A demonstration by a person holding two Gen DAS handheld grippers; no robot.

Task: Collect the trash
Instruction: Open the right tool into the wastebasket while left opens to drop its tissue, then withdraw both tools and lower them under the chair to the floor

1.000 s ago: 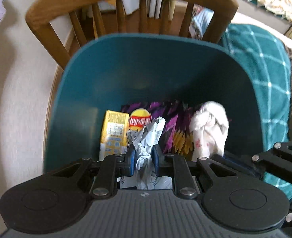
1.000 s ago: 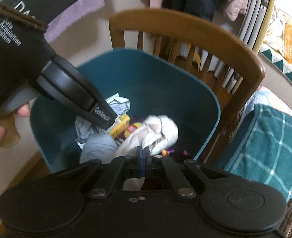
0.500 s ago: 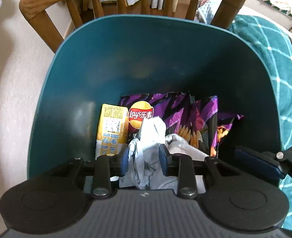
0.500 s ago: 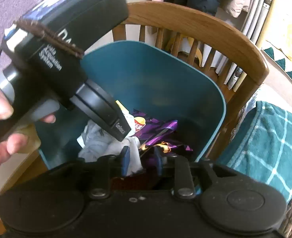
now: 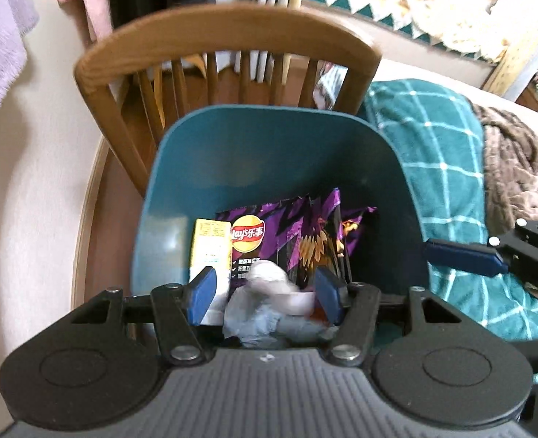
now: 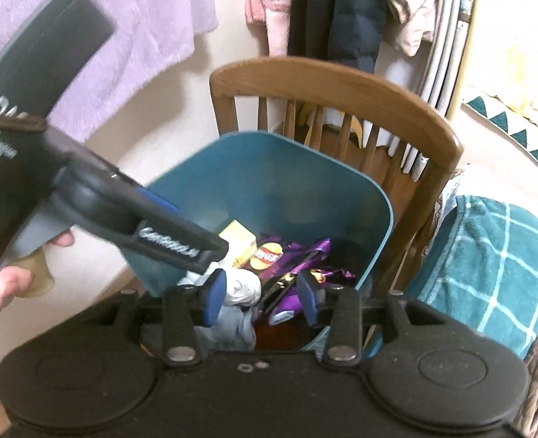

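Left wrist view: I'm holding my left gripper over the teal bin, jaws apart and just been opening, nothing pressed by the pads. The crumpled paper is lying loose below and between them, blurred, looks like it's dropping onto the pile. The purple Lay's chip bag and yellow carton are leaning against the bin's inner wall. The bin is sitting on the wooden chair, with the teal checked blanket just beside it. One blue finger of my right gripper is poking in at right.

Right wrist view: my right gripper is also spread, jaws just been opening, nothing clamped. The white wad is sitting in the bin between and below the fingers, next to the chip bag and carton. My left gripper's body is crossing in from the left, tip near the bin's rim.

Risks, my guess: both tools are crowding one opening, so pulling out could knock them together or clip the rim and shove the bin on the chair seat. Paper is light; it could snag on a pad and come back out.
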